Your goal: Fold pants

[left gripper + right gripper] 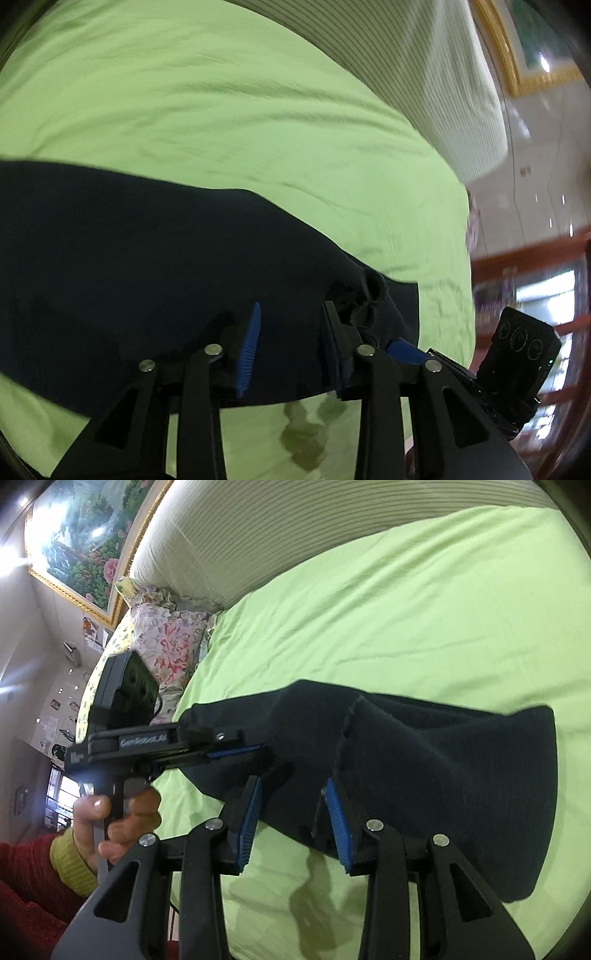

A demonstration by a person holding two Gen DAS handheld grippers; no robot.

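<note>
The green bed [406, 609] fills most of both views. A striped headboard [443, 92] stands at its far end. The dark pants [443, 757] are held up off the bed and cast a shadow on the sheet below. They stretch sideways between the 2 grippers. In the left view the pants [129, 240] run off the left edge, so that end is cut off.

A painting [74, 535] in a gold frame hangs on the wall. A flowery pillow [173, 642] lies at the head of the bed.

The left gripper [291, 306] points across the bed, jaws partway closed on dark cloth. From the right view the left gripper [258, 751] lies on its side, pinching the pants' edge. The right gripper [291, 786] leans forward, jaws also closed partway on cloth; a seam runs down to 1 finger. The cloth is very dark, so its folds there are hard to see. In the left view the right gripper [402, 349] sits by a bunched bit of cloth.

The left hand [118, 819] wraps the handle; a yellow cuff shows.
</note>
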